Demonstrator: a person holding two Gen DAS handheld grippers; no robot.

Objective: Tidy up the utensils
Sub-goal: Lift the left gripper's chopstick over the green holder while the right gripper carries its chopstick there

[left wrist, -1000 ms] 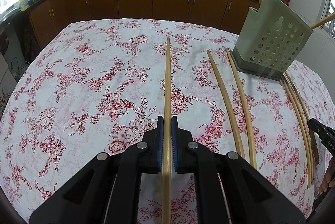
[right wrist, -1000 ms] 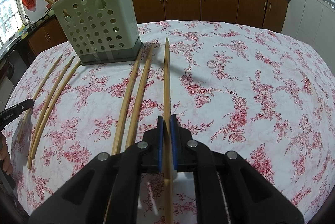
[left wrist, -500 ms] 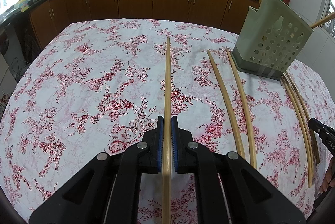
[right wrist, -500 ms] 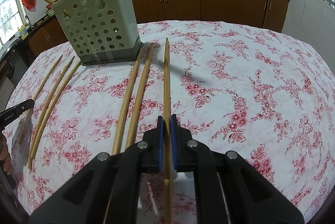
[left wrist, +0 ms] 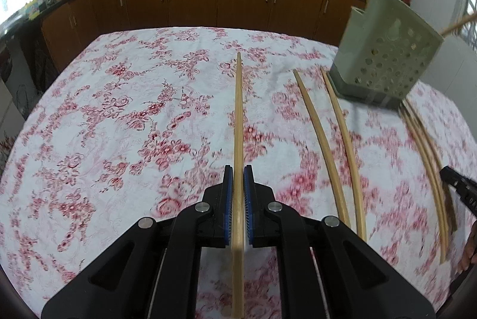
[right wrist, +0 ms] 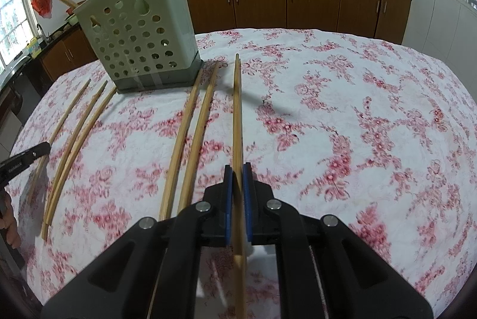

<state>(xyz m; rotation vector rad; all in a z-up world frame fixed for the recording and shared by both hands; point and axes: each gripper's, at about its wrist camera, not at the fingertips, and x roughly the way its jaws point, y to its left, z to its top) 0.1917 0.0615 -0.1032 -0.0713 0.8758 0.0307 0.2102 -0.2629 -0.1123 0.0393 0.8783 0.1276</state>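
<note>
My left gripper point(left wrist: 238, 170) is shut on a long bamboo chopstick point(left wrist: 238, 122) that points forward over the floral tablecloth. My right gripper point(right wrist: 237, 167) is shut on another chopstick point(right wrist: 237, 110), lifted above the cloth and casting a shadow. A green perforated utensil holder point(left wrist: 384, 65) stands at the right in the left wrist view; in the right wrist view the holder point(right wrist: 140, 48) stands at the left, with several chopsticks in it. Two loose chopsticks point(right wrist: 190, 134) lie left of my right gripper, three more point(right wrist: 74, 137) further left.
The table point(right wrist: 372, 116) carries a red floral cloth. Brown kitchen cabinets point(left wrist: 208, 0) with woks on the counter stand beyond it. The other gripper's black tip shows at the right edge point(left wrist: 459, 188) and at the left edge point(right wrist: 23, 161).
Both grippers have risen and tilted a little with their chopsticks. The holder looks closer and larger in the right wrist view. The background is motion-blurred.
</note>
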